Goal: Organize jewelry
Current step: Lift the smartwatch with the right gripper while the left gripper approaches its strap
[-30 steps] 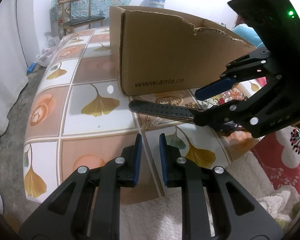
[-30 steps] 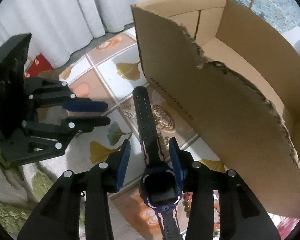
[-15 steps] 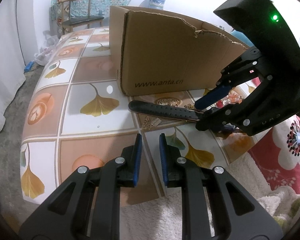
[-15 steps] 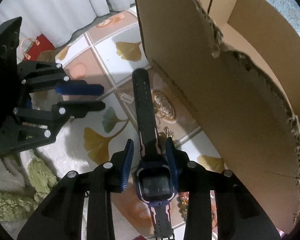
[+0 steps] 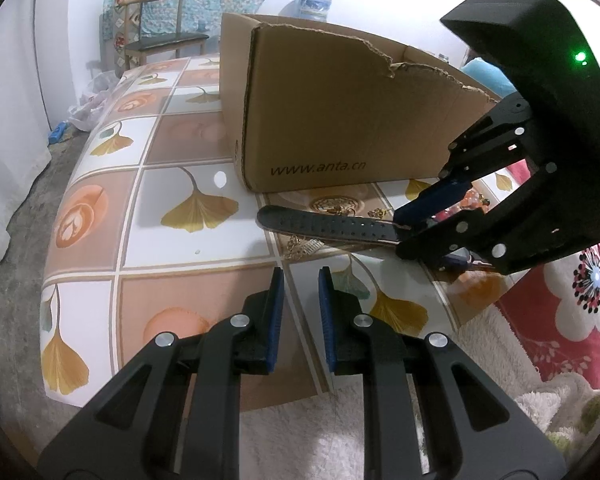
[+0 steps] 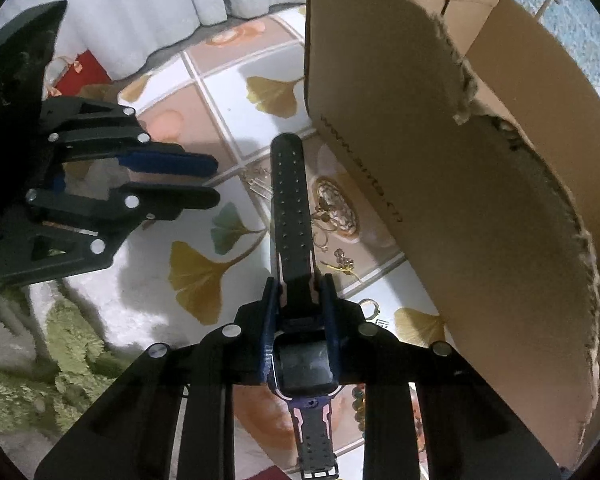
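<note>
A cloth with ginkgo leaves (image 5: pixel 198 212) covers the desk (image 5: pixel 100 208), and a cardboard box (image 5: pixel 340 120) stands on it, ahead of both tongs. The right tongs (image 6: pixel 298 300) are closed on a dark watch (image 6: pixel 296 240) near its face; the strap reaches forward above the cloth. Small gold jewelry (image 6: pixel 332 208) lies under the strap, just beside the box. The left tongs (image 5: pixel 300 280) hang empty to the left of the watch, with a narrow gap between the fingers.
</note>
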A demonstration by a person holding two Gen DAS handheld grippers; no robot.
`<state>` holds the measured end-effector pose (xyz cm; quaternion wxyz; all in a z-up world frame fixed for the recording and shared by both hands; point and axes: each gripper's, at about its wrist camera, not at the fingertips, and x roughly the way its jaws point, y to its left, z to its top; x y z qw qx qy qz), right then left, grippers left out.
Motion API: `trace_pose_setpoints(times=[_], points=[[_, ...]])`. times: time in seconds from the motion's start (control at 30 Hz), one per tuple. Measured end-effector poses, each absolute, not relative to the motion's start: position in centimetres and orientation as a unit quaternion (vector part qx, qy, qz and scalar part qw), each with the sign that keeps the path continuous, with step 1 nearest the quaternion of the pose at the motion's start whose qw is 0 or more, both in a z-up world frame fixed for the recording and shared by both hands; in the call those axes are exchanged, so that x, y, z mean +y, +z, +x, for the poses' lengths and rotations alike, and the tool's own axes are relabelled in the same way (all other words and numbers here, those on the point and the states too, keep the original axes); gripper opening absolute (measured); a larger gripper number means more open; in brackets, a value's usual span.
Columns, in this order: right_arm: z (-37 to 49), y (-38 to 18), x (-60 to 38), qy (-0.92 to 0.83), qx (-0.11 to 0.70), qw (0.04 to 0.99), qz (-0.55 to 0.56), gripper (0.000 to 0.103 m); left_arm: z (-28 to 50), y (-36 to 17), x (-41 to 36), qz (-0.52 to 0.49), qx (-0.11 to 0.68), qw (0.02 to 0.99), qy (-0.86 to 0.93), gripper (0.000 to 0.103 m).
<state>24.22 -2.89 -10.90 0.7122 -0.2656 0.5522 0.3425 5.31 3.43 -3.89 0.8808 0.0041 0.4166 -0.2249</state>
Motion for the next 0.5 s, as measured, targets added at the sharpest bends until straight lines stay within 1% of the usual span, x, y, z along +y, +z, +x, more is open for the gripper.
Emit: trace_pose_setpoints(times=[0.27,0.5], points=[[22.4,-8.9,-4.1,0.348,0.524,0.738,-0.245,0.021,5.0,-3.8,3.2,0.018,0.418,0.882,-0.215,0.017],[21.3,-8.1,-7.4,0.376,0.495,0.749,-0.228,0.021,4.2,-3.5,2.8,0.032,0.420,0.883,-0.206,0.017]])
